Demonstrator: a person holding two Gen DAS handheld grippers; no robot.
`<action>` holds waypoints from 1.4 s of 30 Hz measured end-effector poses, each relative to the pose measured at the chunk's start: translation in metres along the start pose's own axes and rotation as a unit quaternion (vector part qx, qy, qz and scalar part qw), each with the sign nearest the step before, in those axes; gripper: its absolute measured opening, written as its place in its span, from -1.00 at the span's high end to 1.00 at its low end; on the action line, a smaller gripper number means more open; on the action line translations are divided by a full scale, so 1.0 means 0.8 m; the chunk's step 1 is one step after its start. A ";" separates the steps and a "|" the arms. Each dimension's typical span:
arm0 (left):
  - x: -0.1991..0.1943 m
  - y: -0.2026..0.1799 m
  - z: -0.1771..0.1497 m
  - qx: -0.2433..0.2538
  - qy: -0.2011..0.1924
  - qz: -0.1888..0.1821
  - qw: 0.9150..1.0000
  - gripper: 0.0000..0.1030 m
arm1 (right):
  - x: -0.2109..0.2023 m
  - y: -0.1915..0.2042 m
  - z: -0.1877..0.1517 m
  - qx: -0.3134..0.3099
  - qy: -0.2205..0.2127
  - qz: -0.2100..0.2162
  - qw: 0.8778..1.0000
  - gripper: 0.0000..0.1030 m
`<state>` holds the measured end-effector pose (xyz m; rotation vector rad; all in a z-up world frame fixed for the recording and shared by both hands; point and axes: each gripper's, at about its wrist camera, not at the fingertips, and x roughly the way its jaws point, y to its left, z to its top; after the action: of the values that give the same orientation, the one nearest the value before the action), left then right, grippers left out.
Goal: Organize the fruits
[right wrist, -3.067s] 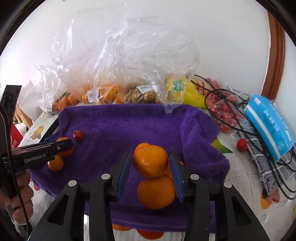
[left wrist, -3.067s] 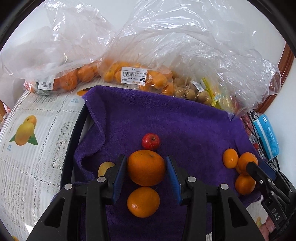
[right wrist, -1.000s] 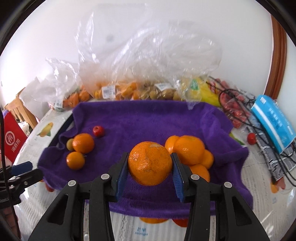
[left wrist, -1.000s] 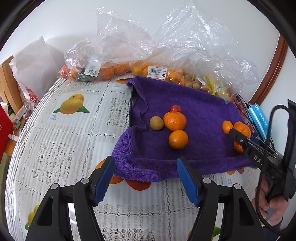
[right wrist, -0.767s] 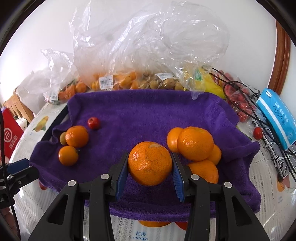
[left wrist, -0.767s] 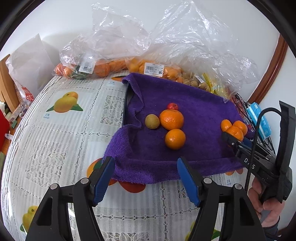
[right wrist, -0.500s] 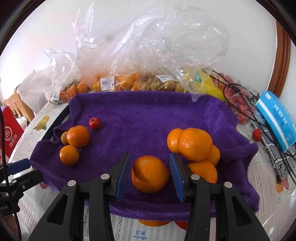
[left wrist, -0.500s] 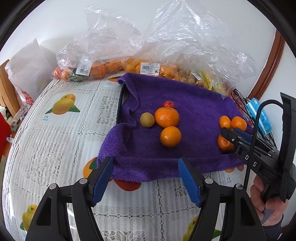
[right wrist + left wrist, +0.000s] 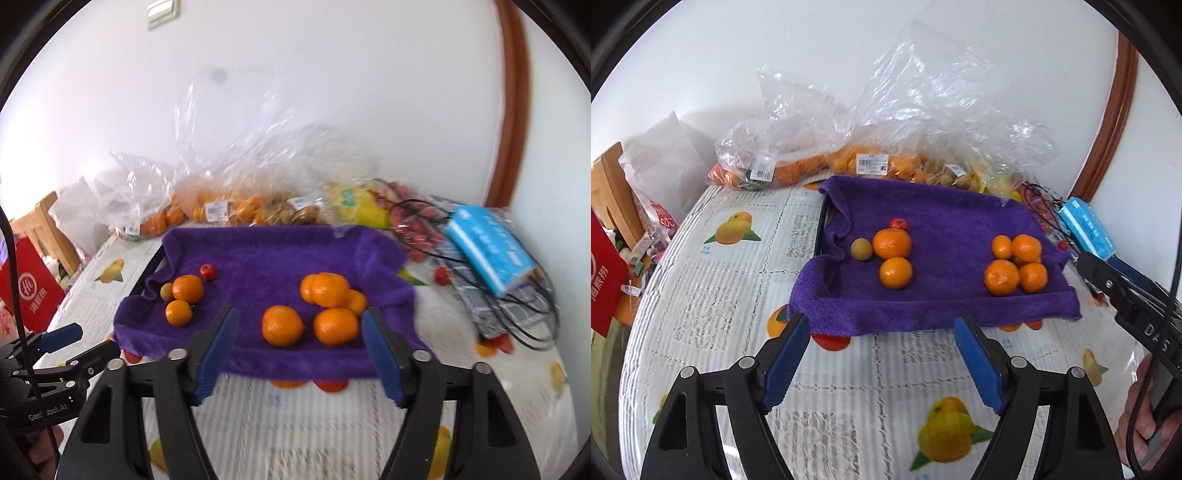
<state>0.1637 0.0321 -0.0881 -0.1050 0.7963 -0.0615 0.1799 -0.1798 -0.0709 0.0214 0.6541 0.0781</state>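
Oranges in two piles on the purple towel [image 9: 945, 225], both grippers empty.

Loose orange [image 9: 282, 325] beside the right pile [image 9: 332, 299] could roll off the towel's near edge if bumped. Left gripper [image 9: 886, 363] and right gripper [image 9: 299, 349] are opening over the surface, nothing between the jaws.

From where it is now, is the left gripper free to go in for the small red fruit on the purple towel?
Probably not straight in. The left gripper, tongs opening and empty, faces the small red fruit from the towel's near edge, but two oranges sit directly in front. Coming down from above looks clear.
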 end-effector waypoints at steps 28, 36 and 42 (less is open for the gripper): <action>-0.195 -0.063 -0.079 0.015 -0.089 0.024 0.996 -0.72 | -0.231 -0.040 -0.091 0.022 -0.048 -0.033 0.998 -0.99; -0.205 -0.065 -0.083 0.015 -0.096 0.019 0.995 -0.73 | -0.247 -0.046 -0.094 0.027 -0.055 -0.034 0.998 -0.99; -0.207 -0.062 -0.084 0.013 -0.097 0.017 0.995 -0.73 | -0.250 -0.042 -0.094 0.024 -0.056 -0.034 0.998 -0.99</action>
<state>-0.0011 -0.0063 -0.0116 -0.0722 0.6019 -0.0280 -0.0219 -0.2292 -0.0110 0.0500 0.5441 -0.0057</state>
